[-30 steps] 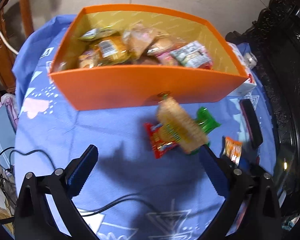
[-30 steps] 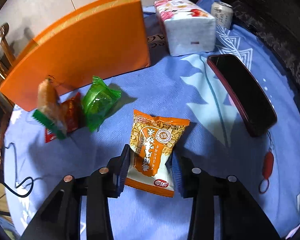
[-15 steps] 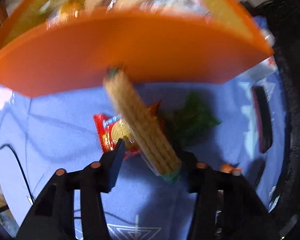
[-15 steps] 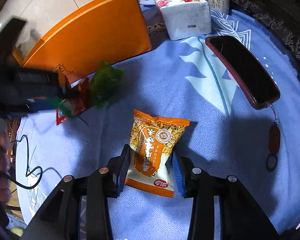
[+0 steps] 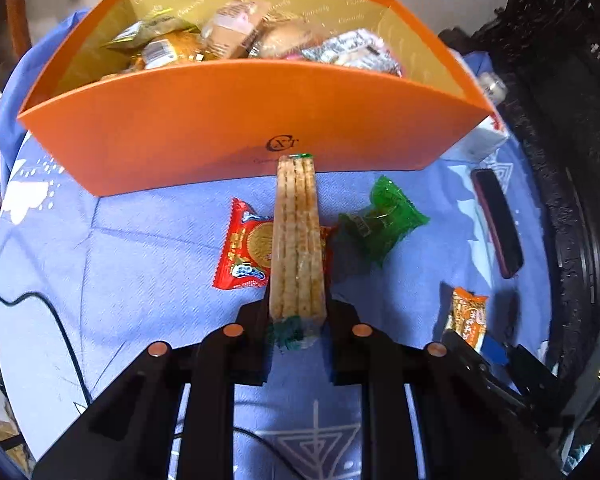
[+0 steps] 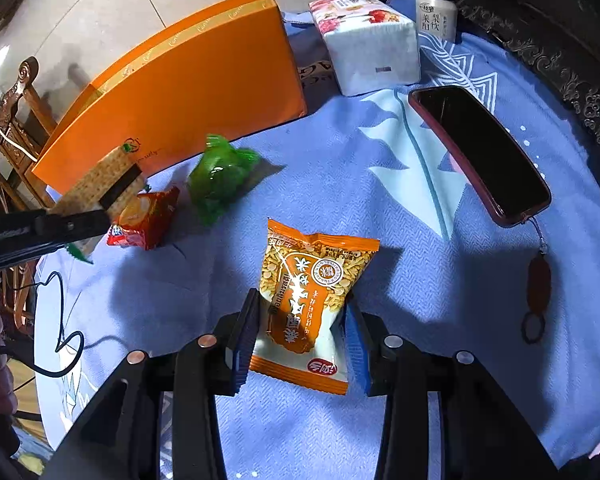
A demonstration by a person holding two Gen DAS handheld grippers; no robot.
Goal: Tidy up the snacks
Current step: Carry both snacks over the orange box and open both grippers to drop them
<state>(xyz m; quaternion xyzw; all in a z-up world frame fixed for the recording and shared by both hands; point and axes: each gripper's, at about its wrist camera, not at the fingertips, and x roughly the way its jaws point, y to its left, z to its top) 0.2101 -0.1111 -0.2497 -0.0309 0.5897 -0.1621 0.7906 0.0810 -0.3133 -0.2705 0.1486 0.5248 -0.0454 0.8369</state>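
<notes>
My left gripper [image 5: 298, 312] is shut on a long pack of crackers [image 5: 297, 236] and holds it above the blue cloth, pointing at the orange box [image 5: 236, 120], which holds several snacks. A red snack packet [image 5: 244, 252] and a green one [image 5: 382, 222] lie on the cloth under and beside the crackers. My right gripper [image 6: 300, 332] is shut on an orange peanut packet [image 6: 308, 296] that lies on the cloth. In the right wrist view the left gripper [image 6: 100, 208] with the crackers [image 6: 104, 176] is at the left, in front of the orange box [image 6: 188, 92].
A tissue pack [image 6: 368, 40] and a drink can [image 6: 436, 14] stand behind the box's right end. A phone in a red case [image 6: 480, 152] lies at the right. A black cable [image 6: 60, 344] trails at the left edge. Dark carved furniture borders the right side.
My left gripper closed on the cracker pack, which was loose a second ago, and lifted it to point straight at the box. My right gripper stays on the peanut packet.
</notes>
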